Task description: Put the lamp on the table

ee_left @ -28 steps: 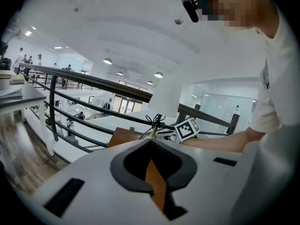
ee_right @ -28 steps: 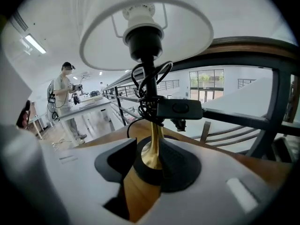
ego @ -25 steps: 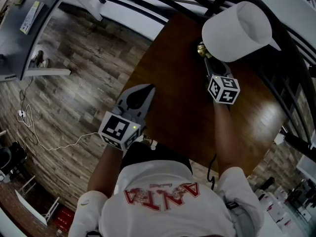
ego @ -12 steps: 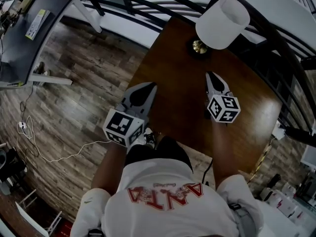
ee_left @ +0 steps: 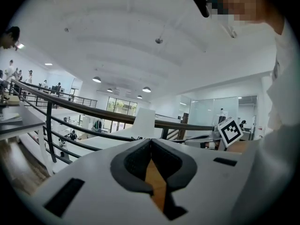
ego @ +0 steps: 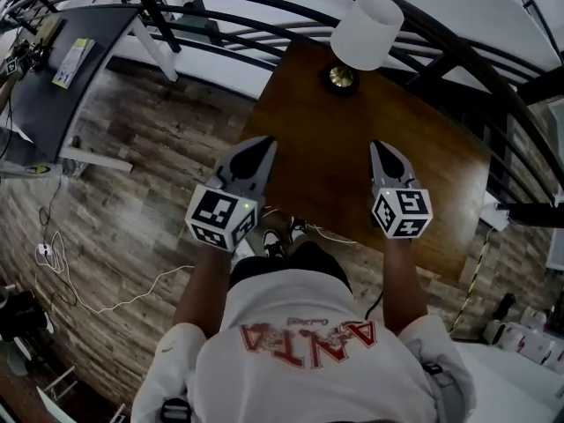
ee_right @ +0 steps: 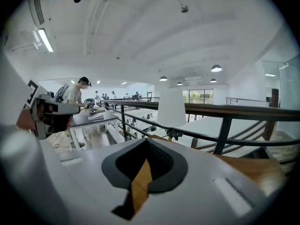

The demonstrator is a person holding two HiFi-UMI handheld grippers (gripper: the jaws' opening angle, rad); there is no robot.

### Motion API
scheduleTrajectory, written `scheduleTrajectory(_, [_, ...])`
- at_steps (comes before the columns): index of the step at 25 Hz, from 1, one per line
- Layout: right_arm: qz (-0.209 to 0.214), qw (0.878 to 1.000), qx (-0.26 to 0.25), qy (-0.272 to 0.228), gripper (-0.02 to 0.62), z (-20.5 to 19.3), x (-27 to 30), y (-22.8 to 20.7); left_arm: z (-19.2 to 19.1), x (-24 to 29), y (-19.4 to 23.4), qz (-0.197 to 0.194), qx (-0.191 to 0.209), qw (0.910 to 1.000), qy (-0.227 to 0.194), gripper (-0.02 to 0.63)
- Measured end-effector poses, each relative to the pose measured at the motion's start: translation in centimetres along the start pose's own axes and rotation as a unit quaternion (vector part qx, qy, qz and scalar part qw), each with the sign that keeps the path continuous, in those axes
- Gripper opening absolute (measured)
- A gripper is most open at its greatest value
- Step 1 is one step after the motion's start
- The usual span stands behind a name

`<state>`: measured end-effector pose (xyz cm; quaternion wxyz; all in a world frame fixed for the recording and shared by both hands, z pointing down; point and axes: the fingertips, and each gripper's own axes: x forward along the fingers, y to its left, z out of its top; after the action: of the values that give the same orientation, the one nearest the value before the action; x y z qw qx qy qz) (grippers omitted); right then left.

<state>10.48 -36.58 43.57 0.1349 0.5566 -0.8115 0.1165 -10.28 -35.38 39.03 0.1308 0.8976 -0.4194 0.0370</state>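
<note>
Shows the right gripper (ego: 382, 148) drawn back from the lamp (ego: 364, 33) since a second ago, jaws just closed on nothing. Leaves the lamp upright near the far corner of the table (ego: 352, 183), set down and released, tight against the railing (ego: 220, 38). Keeps the left gripper (ego: 256, 145) clenched, empty, by the table's left edge. Leaves bare tabletop between.

1. Looking at an open-plan office or lab, gallery level.
2. Seeing dark railing (ee_right: 234, 111) fencing off wood-plank floor (ego: 132, 174), big white hall beyond.
3. Spotting grey desk (ego: 40, 104) loaded with gear, loose cable (ego: 99, 310) trailing across the floor.
4. Noting round ceiling lights (ee_right: 216, 68), glass partitions (ee_left: 211, 109), tall windows (ee_right: 199, 96) at far end.
5. Catching people (ee_right: 76, 92) standing at a workbench (ee_right: 93, 114) past the railing.
6. Picking out more figures along a far balcony (ee_left: 82, 99).
</note>
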Motion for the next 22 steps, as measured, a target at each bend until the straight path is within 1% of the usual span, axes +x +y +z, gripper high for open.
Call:
scheduleTrajectory(4, [-0.016,0.999,-0.003,-0.036,0.003,2.3,-4.4,0.7,0.2,-1.0,-1.8,-0.019,0.017,0.9997,0.000,0.009])
scheduleTrajectory(8, [-0.031,0.996,0.006,-0.078,0.003,5.1,-8.6,0.0,0.9,-1.2,-3.7,-0.033,0.025,0.9992,0.000,0.009])
scheduleTrajectory(10, [-0.038,0.995,0.004,-0.092,0.003,6.2,-10.5,-0.9,1.7,-1.1,-4.7,-0.037,0.025,0.9990,-0.003,0.009])
scheduleTrajectory(13, [-0.049,0.993,-0.003,-0.105,0.002,7.2,-13.1,-2.7,3.2,-0.7,-6.6,-0.044,0.036,0.9983,-0.016,0.009])
scheduleTrajectory(17, [-0.060,0.991,-0.006,-0.116,0.002,7.8,-16.2,-5.4,4.6,0.0,-10.0,-0.052,0.043,0.9975,-0.022,0.009])
scheduleTrajectory(18, [-0.063,0.991,-0.006,-0.118,0.002,7.9,-17.2,-6.1,4.7,0.2,-11.2,-0.054,0.050,0.9971,-0.021,0.009])
scheduleTrajectory(21, [-0.073,0.989,-0.001,-0.125,0.002,7.9,-19.8,-8.6,5.1,1.3,-14.8,-0.055,0.102,0.9931,-0.019,0.009])
scheduleTrajectory(22, [-0.076,0.989,0.003,-0.125,0.002,7.7,-20.4,-9.3,5.3,1.7,-15.9,-0.059,0.111,0.9918,-0.019,0.009])
